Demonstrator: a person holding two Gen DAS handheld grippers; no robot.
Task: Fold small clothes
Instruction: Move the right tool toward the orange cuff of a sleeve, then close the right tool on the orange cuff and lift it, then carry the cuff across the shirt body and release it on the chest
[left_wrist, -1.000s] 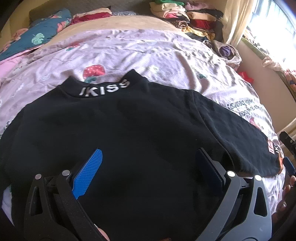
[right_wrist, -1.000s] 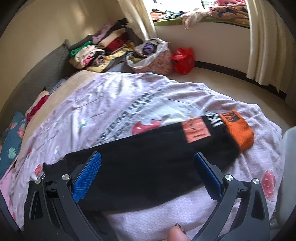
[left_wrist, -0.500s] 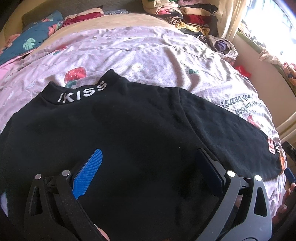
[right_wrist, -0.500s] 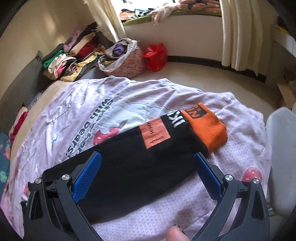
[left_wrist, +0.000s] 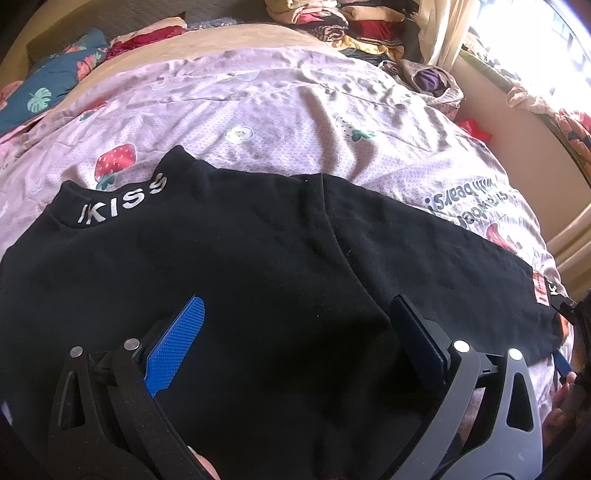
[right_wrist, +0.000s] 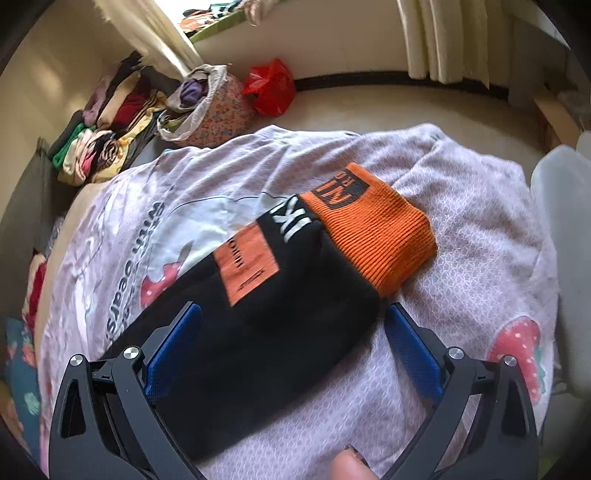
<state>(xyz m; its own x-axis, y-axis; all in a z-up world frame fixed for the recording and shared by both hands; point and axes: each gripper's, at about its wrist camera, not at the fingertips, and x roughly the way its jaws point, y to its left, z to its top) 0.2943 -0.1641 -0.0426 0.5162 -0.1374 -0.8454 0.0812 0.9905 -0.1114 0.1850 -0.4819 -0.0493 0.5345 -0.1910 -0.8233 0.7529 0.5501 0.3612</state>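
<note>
A black long-sleeved top (left_wrist: 236, 266) lies flat on the pink strawberry bedsheet (left_wrist: 280, 110), its collar with white lettering (left_wrist: 122, 203) at the far left. My left gripper (left_wrist: 295, 332) is open, low over the body of the top. The right sleeve (right_wrist: 258, 317) has an orange patch (right_wrist: 247, 262) and an orange ribbed cuff (right_wrist: 373, 225). My right gripper (right_wrist: 291, 343) is open and straddles this sleeve just short of the cuff. Nothing is held.
Stacked folded clothes (right_wrist: 107, 122) and a patterned bag of clothes (right_wrist: 210, 107) sit by the wall, with a red bag (right_wrist: 269, 86) on the floor. A blue floral pillow (left_wrist: 55, 92) lies at the bed's far left. A white object (right_wrist: 565, 229) stands at the bed's right edge.
Both grippers have moved forward and lower over the top. The right gripper has travelled along the sleeve toward the orange cuff. Both stay open.
</note>
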